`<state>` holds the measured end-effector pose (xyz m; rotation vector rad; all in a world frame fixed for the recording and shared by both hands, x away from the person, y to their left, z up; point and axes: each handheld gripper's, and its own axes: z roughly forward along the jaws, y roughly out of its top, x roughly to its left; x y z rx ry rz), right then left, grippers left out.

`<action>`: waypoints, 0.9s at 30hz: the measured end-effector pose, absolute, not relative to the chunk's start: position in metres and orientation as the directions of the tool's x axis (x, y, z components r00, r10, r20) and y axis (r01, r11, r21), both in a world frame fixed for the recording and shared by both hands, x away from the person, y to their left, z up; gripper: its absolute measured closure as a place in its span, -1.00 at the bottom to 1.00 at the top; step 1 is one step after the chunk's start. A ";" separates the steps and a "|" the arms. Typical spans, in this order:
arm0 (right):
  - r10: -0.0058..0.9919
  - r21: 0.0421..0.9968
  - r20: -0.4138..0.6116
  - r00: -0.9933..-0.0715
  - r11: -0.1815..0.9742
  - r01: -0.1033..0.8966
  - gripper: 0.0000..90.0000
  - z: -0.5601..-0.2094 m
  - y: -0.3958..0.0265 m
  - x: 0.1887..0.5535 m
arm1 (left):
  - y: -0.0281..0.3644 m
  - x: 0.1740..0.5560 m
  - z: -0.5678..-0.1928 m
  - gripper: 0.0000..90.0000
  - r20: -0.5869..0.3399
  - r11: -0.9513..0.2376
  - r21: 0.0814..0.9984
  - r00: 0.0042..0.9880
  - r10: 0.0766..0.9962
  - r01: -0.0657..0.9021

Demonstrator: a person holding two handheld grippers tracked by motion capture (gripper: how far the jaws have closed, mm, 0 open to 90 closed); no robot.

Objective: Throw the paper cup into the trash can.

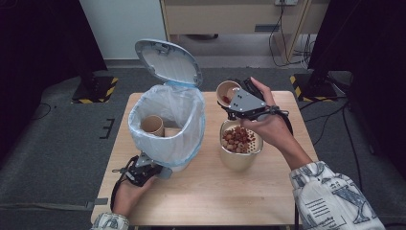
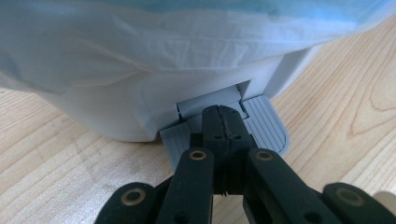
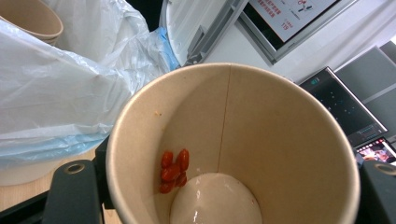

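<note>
At upper right of the right gripper view, a white framed poster with a red band (image 3: 292, 16) carries small pictograms and what may be the number 119; its other lettering is too blurred to read. No other text is legible.

High view is pretty dim and soft, with black curtains swallowing 10 and 2 o'clock and the table (image 1: 210, 191) lit evenly from above. Both gripper views are brighter; the bin liner (image 2: 140, 42) glares white toward 12 o'clock, edges blurry.
</note>
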<state>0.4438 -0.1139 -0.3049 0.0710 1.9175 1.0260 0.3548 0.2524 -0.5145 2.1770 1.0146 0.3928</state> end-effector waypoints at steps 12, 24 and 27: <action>0.455 0.740 -0.634 -0.625 0.591 -0.322 -0.40 -0.292 -0.106 0.441 | 0.252 0.355 -0.515 1.00 -0.020 -0.449 0.703 0.646 0.763 0.552; 0.465 0.782 -0.580 -0.669 0.549 -0.296 -0.40 -0.285 -0.098 0.443 | 0.252 0.355 -0.515 1.00 -0.020 -0.448 0.702 0.645 0.764 0.553; 0.466 0.790 -0.568 -0.678 0.539 -0.292 -0.40 -0.283 -0.095 0.442 | 0.252 0.355 -0.515 1.00 -0.020 -0.448 0.703 0.645 0.764 0.553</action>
